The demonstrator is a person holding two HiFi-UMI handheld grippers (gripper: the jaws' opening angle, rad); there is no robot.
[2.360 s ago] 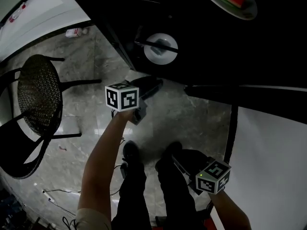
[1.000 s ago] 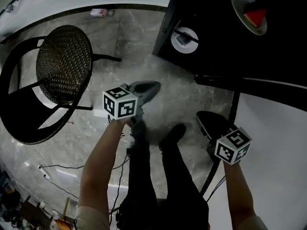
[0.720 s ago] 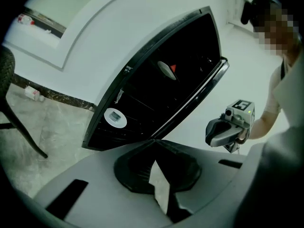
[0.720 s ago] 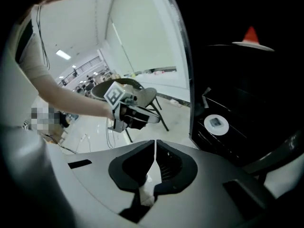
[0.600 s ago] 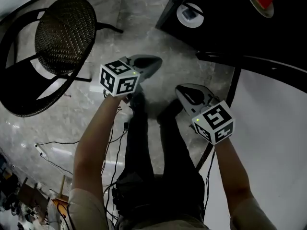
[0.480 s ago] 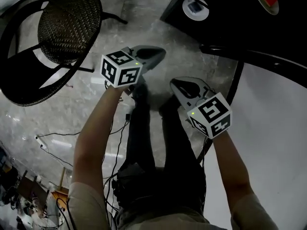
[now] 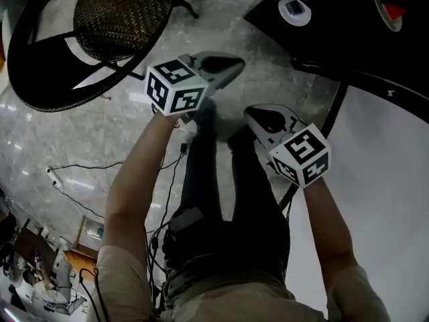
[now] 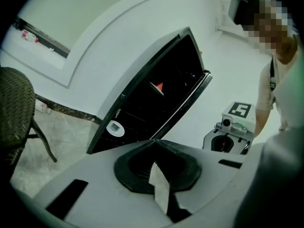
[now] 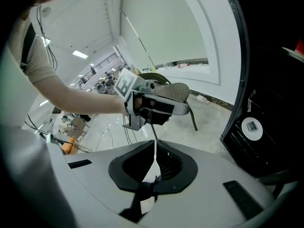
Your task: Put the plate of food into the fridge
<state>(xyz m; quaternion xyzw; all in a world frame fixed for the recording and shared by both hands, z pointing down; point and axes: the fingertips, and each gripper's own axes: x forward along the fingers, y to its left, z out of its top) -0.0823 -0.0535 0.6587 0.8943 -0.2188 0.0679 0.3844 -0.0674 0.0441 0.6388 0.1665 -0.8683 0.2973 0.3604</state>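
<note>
The plate (image 7: 391, 5) with a red wedge of food lies in the dark fridge compartment (image 7: 348, 45) at the top right of the head view. The left gripper view shows the red food (image 8: 158, 86) far ahead in that dark opening. My left gripper (image 7: 238, 62) hangs over the floor, shut and empty, its closed tips (image 8: 153, 142) pointing toward the fridge. Just right of it and nearer my body, my right gripper (image 7: 250, 112) is also shut with nothing in it. Its closed jaws (image 9: 155, 145) face the left gripper (image 9: 152, 103).
A round white object (image 7: 295, 9) sits low in the dark compartment. A black wicker chair (image 7: 114, 19) stands on the marble floor at upper left. A white panel (image 7: 389, 180) with a black edge fills the right side. Cables (image 7: 74, 173) trail on the floor by my legs.
My right gripper has come up from low at the right to beside the left one. The view has swung, so the chair and the plate have drifted toward the top of the frame.
</note>
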